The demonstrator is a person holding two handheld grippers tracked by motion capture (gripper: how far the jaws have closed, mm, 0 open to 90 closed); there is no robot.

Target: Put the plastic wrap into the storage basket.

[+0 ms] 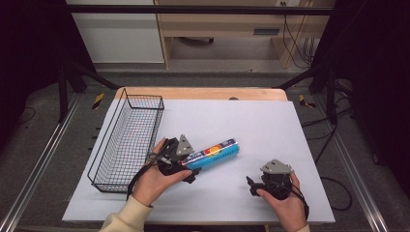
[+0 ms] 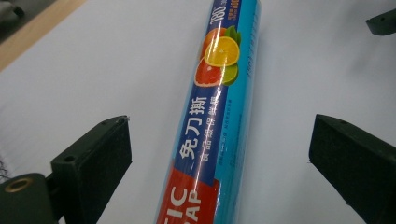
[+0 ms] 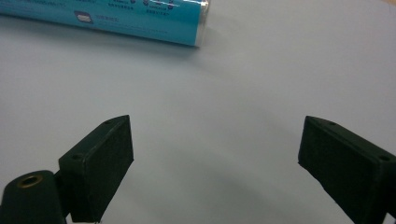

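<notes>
- A white sheet covers the wooden worktop (image 1: 251, 94); grey floor and pale cabinets lie beyond.
- One wire basket (image 1: 126, 141), one cling-film roll (image 1: 216, 152), two tools.
- The roll, blue with printed citrus fruit, lies at frame centre between the left tool's (image 1: 189, 170) spread jaws, untouched.
- The right tool (image 1: 252, 186), lower right, is released.

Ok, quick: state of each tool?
Left tool: open, astride the cling wrap roll, not gripping.
Right tool: open, holding nothing.
</notes>
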